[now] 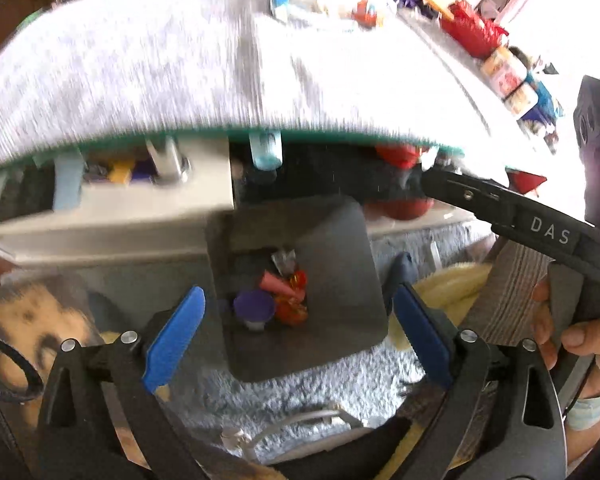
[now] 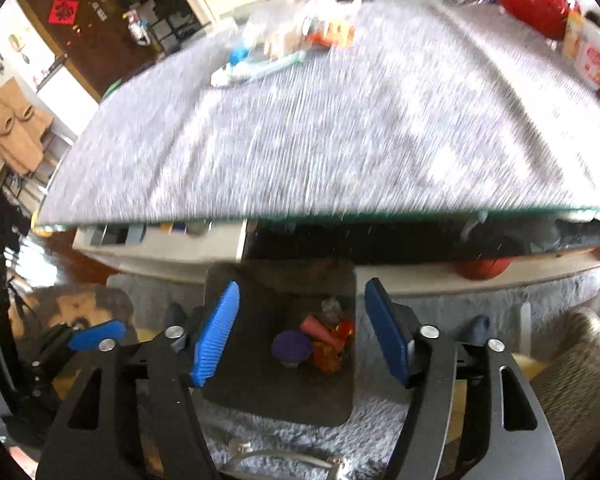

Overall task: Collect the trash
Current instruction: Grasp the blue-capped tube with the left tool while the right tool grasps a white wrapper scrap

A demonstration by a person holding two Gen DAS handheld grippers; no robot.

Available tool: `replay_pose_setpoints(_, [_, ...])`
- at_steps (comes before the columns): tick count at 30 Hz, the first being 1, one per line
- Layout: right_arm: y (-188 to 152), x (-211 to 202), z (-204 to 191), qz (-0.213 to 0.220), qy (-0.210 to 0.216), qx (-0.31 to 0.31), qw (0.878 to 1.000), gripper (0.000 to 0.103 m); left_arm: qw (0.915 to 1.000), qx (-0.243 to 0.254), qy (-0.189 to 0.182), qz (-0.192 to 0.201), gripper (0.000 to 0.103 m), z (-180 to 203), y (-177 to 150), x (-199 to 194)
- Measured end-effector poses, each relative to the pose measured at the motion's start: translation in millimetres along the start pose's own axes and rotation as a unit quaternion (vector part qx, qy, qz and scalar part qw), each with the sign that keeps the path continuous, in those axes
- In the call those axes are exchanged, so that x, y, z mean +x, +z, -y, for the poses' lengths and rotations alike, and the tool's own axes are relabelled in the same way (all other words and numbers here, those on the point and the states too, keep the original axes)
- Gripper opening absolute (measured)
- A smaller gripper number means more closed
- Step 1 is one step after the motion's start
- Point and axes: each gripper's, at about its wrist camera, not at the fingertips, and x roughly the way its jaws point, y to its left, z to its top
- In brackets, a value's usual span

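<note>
Trash in bin, between open right tool fingers

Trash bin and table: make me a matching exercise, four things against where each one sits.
Things:
1. purple cap
2. toothpaste tube
3. red mesh bag
4. orange ball

Places:
A. far right end of the table top
B. inside the dark bin on the carpet
C. under the table, to the right of the bin
D. on the grey tablecloth, toward its far left part

Pairs: 1-B, 2-D, 3-A, 4-C
</note>
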Motion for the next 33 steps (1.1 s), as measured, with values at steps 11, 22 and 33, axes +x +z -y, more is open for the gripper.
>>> replay_pose_setpoints(11, [73.8,-22.3,9.4,0.051,-0.013,0.015,0.998,0.07,0.999,0.004,0.007,0.044,0.091,-2.9,76.7,-22.8])
replay_pose_setpoints(22, [136.8,0.3,8.6,0.065,-0.011,0.01,0.998,0.069,0.9976,0.009,0.024,0.064,0.09,-8.6,144.8,-14.3])
replay_pose_setpoints(33, [169.8,30.4,23.2,0.067,0.006,0.021,0.998,0.037,0.9976,0.008,0.023,0.064,0.063,-14.3,201.2,15.4])
